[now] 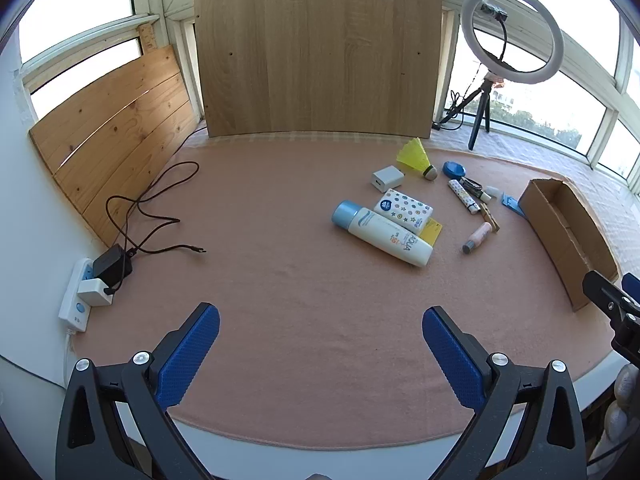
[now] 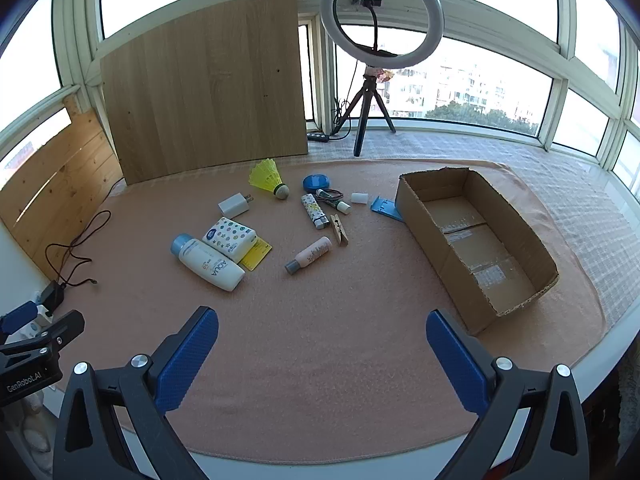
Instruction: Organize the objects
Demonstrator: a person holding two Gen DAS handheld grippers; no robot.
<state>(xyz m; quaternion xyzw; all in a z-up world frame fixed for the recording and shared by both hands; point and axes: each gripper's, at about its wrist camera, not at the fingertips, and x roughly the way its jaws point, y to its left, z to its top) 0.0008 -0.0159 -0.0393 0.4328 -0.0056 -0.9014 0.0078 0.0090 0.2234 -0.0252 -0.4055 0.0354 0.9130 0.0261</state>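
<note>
Several small items lie scattered on a pink mat (image 2: pixel 320 320): a white sunscreen bottle (image 2: pixel 208 262) with a blue cap, a patterned tissue pack (image 2: pixel 230 236), a white charger cube (image 2: pixel 234 205), a yellow shuttlecock (image 2: pixel 267 178), a small pink bottle (image 2: pixel 310 260), a wooden clothespin (image 2: pixel 339 230), a patterned lighter (image 2: pixel 314 210) and a blue round lid (image 2: pixel 316 182). An empty cardboard box (image 2: pixel 476 248) stands at the right. My right gripper (image 2: pixel 322 328) hovers open over the mat's near part. My left gripper (image 1: pixel 320 324) is open too, nothing between its fingers.
A ring light on a tripod (image 2: pixel 380 16) stands at the back by the windows. Wooden boards (image 1: pixel 316 52) lean against the back and left. A power strip (image 1: pixel 78 300) with a black adapter and loose cable (image 1: pixel 152 208) lies at the left edge.
</note>
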